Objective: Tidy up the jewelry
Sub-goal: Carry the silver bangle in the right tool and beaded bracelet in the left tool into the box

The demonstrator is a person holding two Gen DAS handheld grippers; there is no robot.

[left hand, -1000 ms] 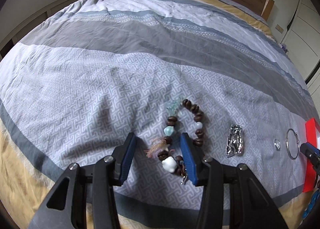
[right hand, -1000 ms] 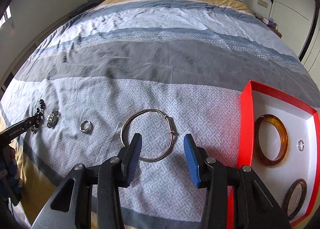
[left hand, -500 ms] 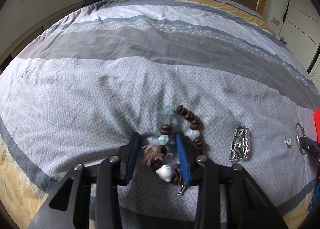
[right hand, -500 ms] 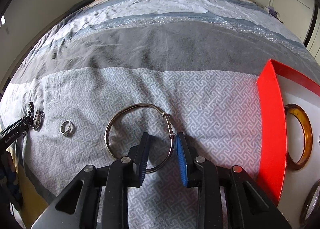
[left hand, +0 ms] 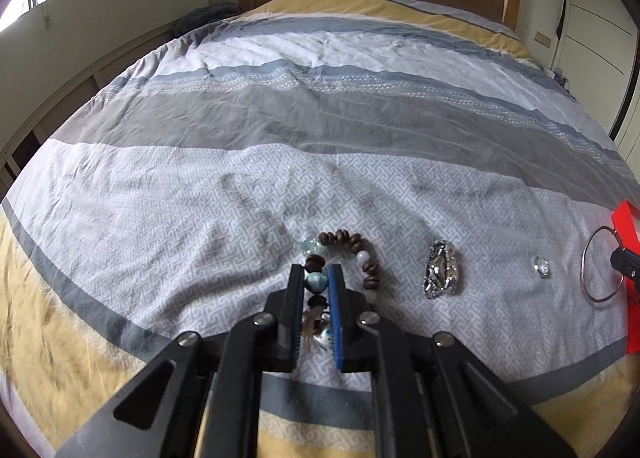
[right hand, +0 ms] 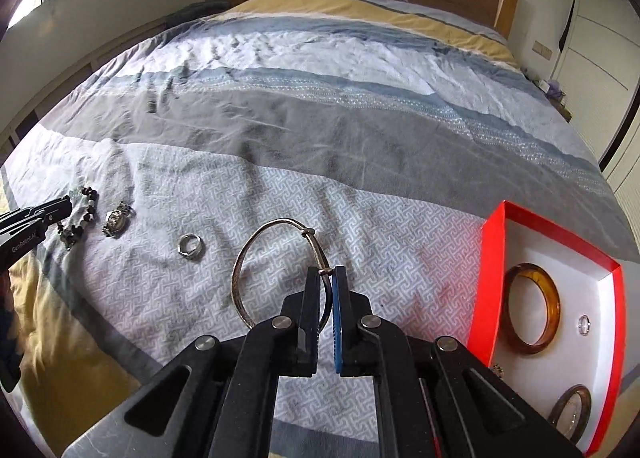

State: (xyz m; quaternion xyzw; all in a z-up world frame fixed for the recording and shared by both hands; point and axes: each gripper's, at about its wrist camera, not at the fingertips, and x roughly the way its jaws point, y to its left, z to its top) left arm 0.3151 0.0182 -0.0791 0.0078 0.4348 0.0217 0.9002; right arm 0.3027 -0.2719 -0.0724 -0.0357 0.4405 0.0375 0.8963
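Both hand-held grippers now clamped: left (left hand: 316, 278) on beaded bracelet (left hand: 362, 248), "GenRobot.AI"-marked; right (right hand: 327, 278) on silver bangle (right hand: 240, 266).

The striped bed (right hand: 360, 137) carries a beaded bracelet (left hand: 348, 254), silver chain bracelet (left hand: 441, 270), ring (right hand: 190, 246), wire bangle (right hand: 276, 258) — and a red box (right hand: 492, 282).

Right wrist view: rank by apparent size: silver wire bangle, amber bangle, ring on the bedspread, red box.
1. red box
2. silver wire bangle, held in the right gripper; nearer the camera than the next, so unsure
3. amber bangle
4. ring
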